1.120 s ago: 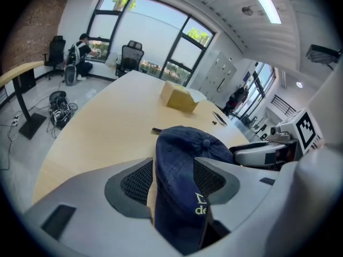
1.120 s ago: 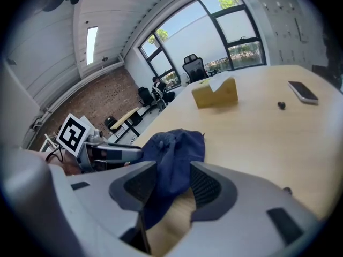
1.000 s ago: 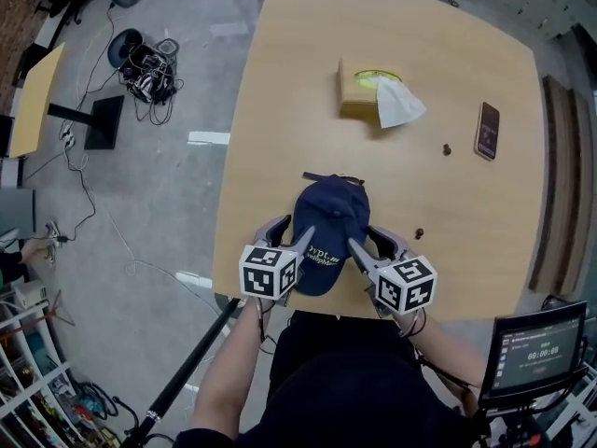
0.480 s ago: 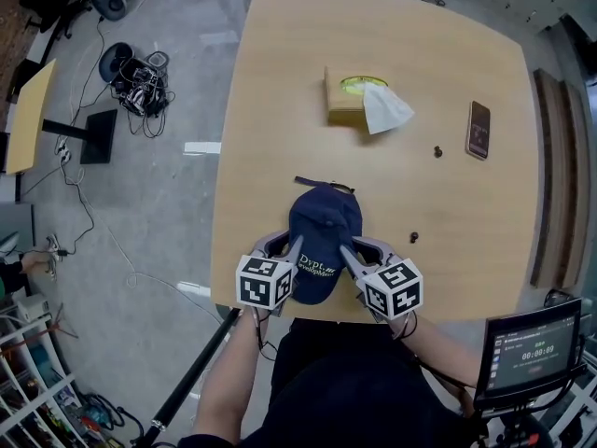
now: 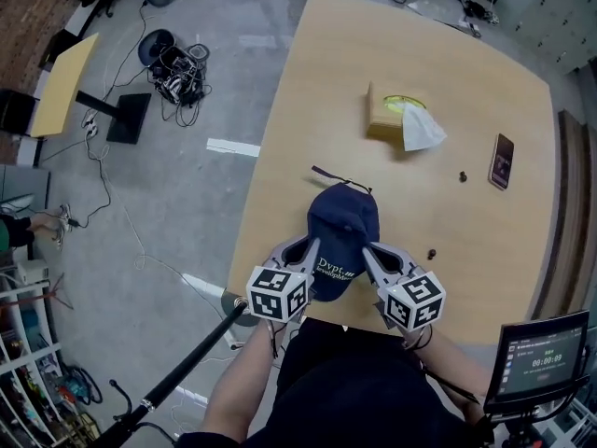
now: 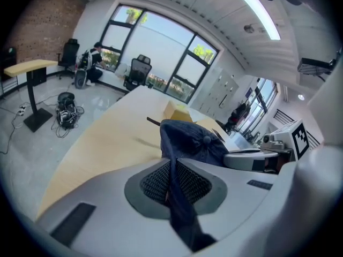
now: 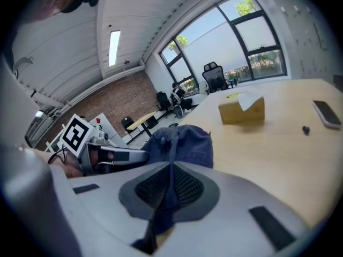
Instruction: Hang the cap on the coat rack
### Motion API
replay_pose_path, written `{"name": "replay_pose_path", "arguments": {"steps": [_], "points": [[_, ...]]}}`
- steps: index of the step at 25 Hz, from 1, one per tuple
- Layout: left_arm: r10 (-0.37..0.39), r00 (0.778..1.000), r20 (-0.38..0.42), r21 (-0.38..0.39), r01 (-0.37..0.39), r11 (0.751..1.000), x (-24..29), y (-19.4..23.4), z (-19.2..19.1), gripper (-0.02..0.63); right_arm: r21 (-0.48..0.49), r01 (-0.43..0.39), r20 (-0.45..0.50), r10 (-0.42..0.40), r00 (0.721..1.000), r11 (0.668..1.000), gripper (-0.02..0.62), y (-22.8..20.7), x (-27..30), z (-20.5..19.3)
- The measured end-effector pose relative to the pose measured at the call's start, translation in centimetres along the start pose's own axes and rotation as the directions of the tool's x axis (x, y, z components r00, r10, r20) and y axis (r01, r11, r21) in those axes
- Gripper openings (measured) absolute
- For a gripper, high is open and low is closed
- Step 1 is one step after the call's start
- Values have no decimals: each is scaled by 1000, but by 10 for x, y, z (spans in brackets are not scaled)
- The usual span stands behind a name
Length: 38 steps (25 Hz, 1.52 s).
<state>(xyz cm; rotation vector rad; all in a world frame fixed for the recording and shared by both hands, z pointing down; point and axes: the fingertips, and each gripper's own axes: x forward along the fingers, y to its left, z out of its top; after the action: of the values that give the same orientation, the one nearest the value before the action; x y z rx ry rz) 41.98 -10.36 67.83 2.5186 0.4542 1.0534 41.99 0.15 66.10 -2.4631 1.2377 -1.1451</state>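
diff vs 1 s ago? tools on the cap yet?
Yes. The left tool and right tool stood open either side of the cap. Their jaws have just been closing, and each now pinches the cap's cloth at its own side. Whether the cap has left the table is hard to tell. Tissue box and phone lie as before.

The left gripper (image 5: 306,250) and right gripper (image 5: 369,252) have just closed their fingers onto the cap's (image 5: 343,220) brim sides.
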Motion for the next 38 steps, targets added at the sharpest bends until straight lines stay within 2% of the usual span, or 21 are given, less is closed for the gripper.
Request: {"name": "replay_pose_path", "arguments": {"steps": [5,11,16,21,28,33,38], "points": [[37,993,115,-12,-35,999,-20,4,22,37,-57,-52,54,55,997,997,20,14,2,24],[77,972,224,-39,-70,997,-52,4,33,37,-162,-103,88,118,989,981,20,40,-3,41],[110,940,323,-62,-95,994,-92,1,45,37,-230,-151,117,182,976,961,20,70,-12,58],[126,918,375,-62,-111,992,-126,0,37,37,-296,-169,126,214,969,940,18,98,-15,53],[262,842,472,-127,-229,965,-188,9,18,37,-384,-301,105,365,925,873,18,151,-11,48],[353,788,504,-174,-307,936,-231,-15,-4,37,-433,-394,73,467,881,811,18,184,-37,38],[453,710,539,-234,-390,890,-268,-39,-26,37,-469,-497,28,574,818,731,18,212,-62,27]]}}
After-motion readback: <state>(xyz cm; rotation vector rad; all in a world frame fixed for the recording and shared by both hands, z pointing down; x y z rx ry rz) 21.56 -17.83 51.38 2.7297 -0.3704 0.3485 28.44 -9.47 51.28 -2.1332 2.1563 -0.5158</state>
